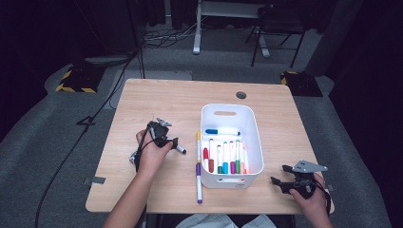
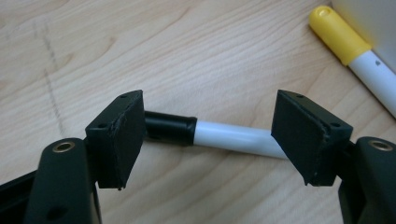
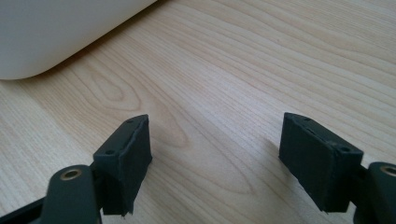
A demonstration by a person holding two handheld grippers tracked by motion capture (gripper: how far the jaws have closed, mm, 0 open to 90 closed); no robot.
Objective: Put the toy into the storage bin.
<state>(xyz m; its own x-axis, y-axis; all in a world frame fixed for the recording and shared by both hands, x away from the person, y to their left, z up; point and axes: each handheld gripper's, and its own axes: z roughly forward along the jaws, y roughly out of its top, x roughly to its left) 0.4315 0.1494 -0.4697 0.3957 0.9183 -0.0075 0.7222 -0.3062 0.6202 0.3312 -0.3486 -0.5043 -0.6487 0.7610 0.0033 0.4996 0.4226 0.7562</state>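
A: Left hand-held gripper (image 2: 208, 140): jaws spread, a black-capped marker (image 2: 215, 135) lying crosswise between them on the surface (image 2: 187, 56), pads not pressing it. It rests left of the white bin (image 1: 231, 142), toward the surface's middle.

B: Right hand-held gripper (image 3: 215, 158): jaws spread over bare wood near the front right corner.
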